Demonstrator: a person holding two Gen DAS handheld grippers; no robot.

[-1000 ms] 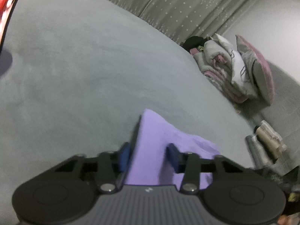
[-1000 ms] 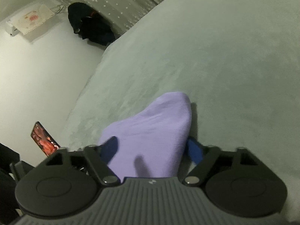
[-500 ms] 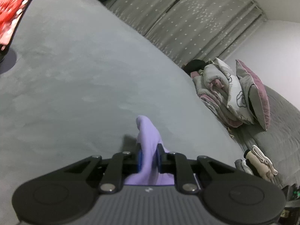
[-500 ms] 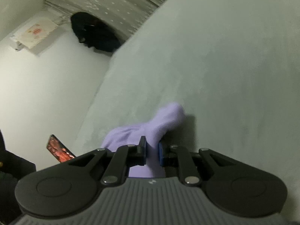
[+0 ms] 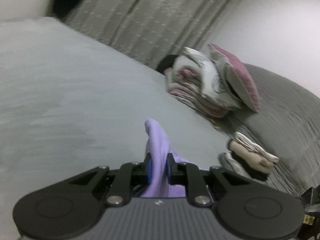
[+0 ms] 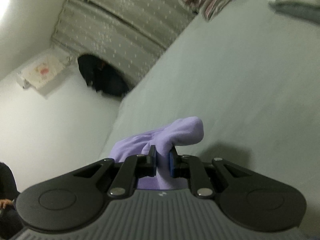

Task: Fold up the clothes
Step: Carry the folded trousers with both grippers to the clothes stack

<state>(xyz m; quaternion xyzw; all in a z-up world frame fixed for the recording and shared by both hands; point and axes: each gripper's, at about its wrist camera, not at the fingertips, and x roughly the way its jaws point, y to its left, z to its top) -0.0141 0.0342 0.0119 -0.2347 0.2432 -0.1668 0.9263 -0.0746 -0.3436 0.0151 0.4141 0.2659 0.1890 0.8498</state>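
lilac garment hangs over the grey bed, pinched in both the left gripper and right gripper; thin bunched folds could slip out, dropping a corner and skewing the fold.

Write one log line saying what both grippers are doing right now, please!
left gripper: shut on purple cloth | right gripper: shut on purple cloth | under it: grey bed

Each hand-held gripper, left and right, fills the lower frame: black linkage arms with silver pivot screws, blue finger pads, round black housings, a ribbed grey body with a small white logo.
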